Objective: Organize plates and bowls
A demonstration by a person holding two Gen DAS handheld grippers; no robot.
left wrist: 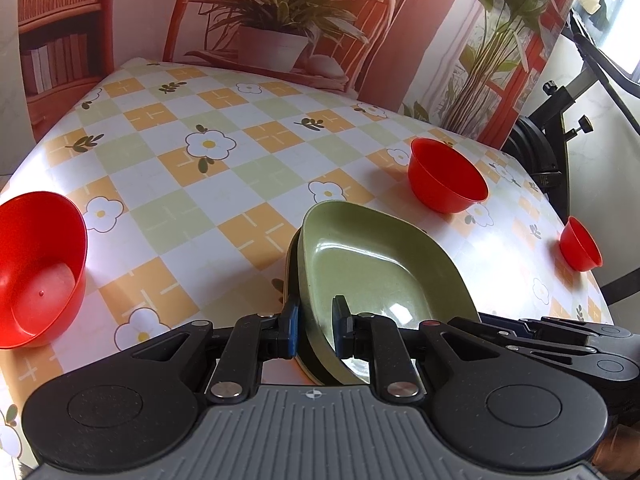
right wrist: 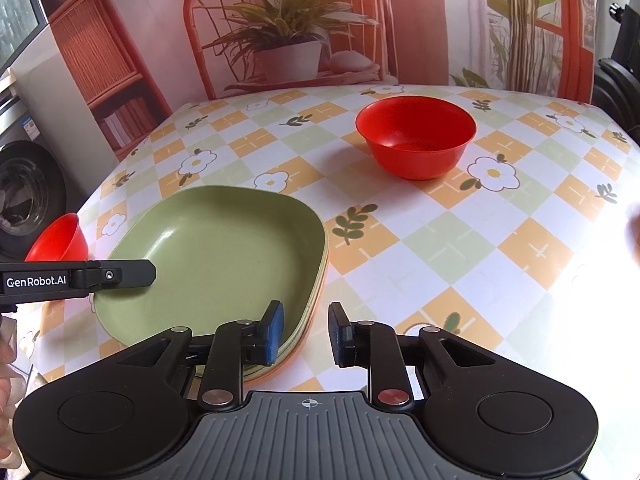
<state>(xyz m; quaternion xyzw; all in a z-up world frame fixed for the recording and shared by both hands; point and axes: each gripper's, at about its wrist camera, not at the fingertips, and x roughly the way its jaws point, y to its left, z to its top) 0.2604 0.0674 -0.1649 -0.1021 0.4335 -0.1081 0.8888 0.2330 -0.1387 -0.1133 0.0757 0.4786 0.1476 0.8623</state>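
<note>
Your left gripper [left wrist: 316,330] pinches the near rim of the top green plate [left wrist: 372,264], which sits on the plate stack [right wrist: 280,368]. Your right gripper [right wrist: 306,334] hangs parted and empty beside it. Plates look stacked; next, gather the red bowls [right wrist: 416,136], starting nearest.

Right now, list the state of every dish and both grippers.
Green plate: upright, top of a stack, rim gripped.
Left hand-held gripper: shut on plate rim.
Right hand-held gripper: open, empty.
Far red bowl: upright, empty.
Left red bowl: upright, empty.
</note>
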